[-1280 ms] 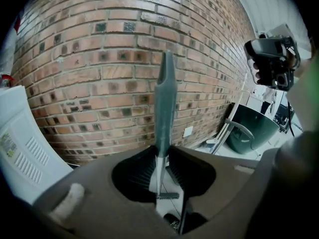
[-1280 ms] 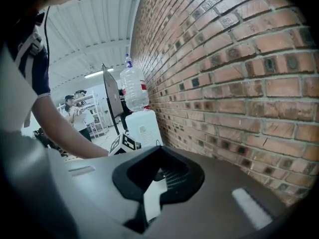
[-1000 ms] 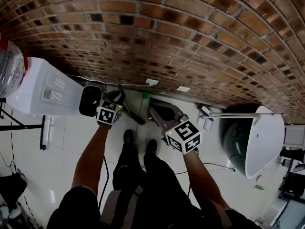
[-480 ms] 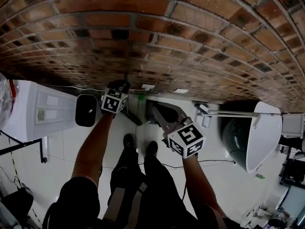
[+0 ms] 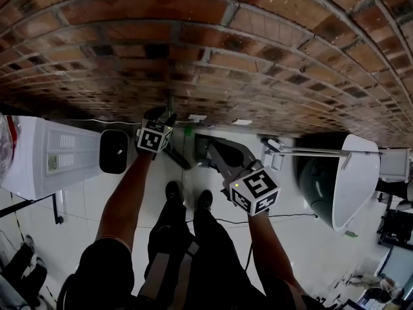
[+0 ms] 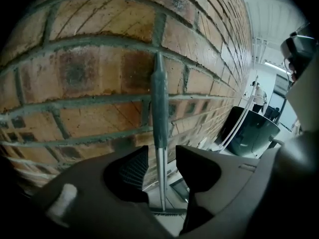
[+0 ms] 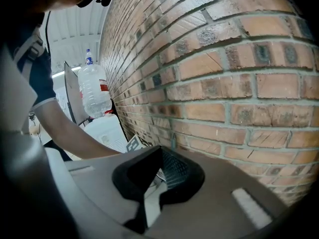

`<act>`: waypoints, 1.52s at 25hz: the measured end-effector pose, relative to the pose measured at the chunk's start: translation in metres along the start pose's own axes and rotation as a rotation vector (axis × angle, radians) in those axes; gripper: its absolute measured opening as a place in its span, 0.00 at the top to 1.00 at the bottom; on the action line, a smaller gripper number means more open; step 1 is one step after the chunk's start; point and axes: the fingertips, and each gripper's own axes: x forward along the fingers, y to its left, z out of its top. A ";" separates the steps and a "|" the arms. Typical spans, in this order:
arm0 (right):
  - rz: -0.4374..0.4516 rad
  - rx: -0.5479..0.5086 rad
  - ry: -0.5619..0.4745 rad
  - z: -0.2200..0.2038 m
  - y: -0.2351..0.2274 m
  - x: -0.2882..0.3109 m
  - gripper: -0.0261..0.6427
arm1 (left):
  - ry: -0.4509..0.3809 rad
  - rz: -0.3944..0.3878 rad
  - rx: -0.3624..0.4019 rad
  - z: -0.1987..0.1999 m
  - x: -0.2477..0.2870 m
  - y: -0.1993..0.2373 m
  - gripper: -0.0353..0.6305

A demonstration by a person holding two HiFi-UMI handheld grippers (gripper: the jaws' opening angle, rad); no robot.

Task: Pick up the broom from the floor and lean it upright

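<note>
The broom stands upright against the brick wall (image 5: 206, 57). Its grey handle (image 6: 159, 108) runs up the bricks, and the broom head (image 6: 167, 210) rests on the floor below. From the head view only a thin stretch of the handle (image 5: 170, 102) shows above my left hand. My left gripper (image 6: 162, 153) is at the handle with its jaws opening. The handle passes between the pads without either pressing on it. To the right and a little back from the wall, my right gripper (image 7: 159, 151) is shut on nothing, its tips (image 5: 210, 148) pointing at the wall's foot.
A white water dispenser (image 5: 51, 154) with a bottle (image 7: 94, 91) on top stands at the left by the wall. A dark bin with a white lid (image 5: 335, 186) is at the right. The person's shoes (image 5: 187, 196) and a cable (image 5: 284, 219) are on the white floor.
My left gripper moved in to the wall with the broom handle, and its jaws then spread off the handle. The right gripper shifted only slightly.
</note>
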 end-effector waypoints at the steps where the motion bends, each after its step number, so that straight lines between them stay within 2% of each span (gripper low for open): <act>1: 0.002 -0.002 0.000 0.000 0.001 0.001 0.96 | -0.002 -0.003 -0.004 -0.002 -0.003 -0.001 0.67; 5: 0.013 -0.004 -0.006 0.001 0.002 0.003 0.96 | -0.045 -0.030 -0.048 0.000 -0.027 -0.011 0.67; 9: 0.006 0.004 -0.017 0.001 -0.006 -0.002 0.96 | -0.137 -0.064 -0.058 0.022 -0.060 -0.034 0.69; 11: 0.000 0.012 -0.029 0.002 -0.009 -0.007 0.96 | -0.186 -0.053 -0.039 0.035 -0.081 -0.048 0.84; 14: 0.007 0.019 -0.053 0.004 -0.006 -0.018 0.96 | -0.239 -0.051 -0.022 0.046 -0.112 -0.078 0.94; 21: 0.099 -0.006 -0.095 0.005 0.023 -0.034 0.96 | -0.320 -0.082 -0.003 0.074 -0.179 -0.141 0.94; 24: 0.129 0.012 -0.114 0.005 0.033 -0.041 0.96 | -0.362 -0.070 -0.013 0.085 -0.206 -0.158 0.94; 32: 0.199 -0.028 -0.183 0.030 0.062 -0.052 0.96 | -0.424 -0.047 -0.042 0.101 -0.257 -0.178 0.94; 38: 0.232 -0.079 -0.213 0.047 0.075 -0.061 0.96 | -0.449 -0.037 -0.051 0.112 -0.272 -0.186 0.94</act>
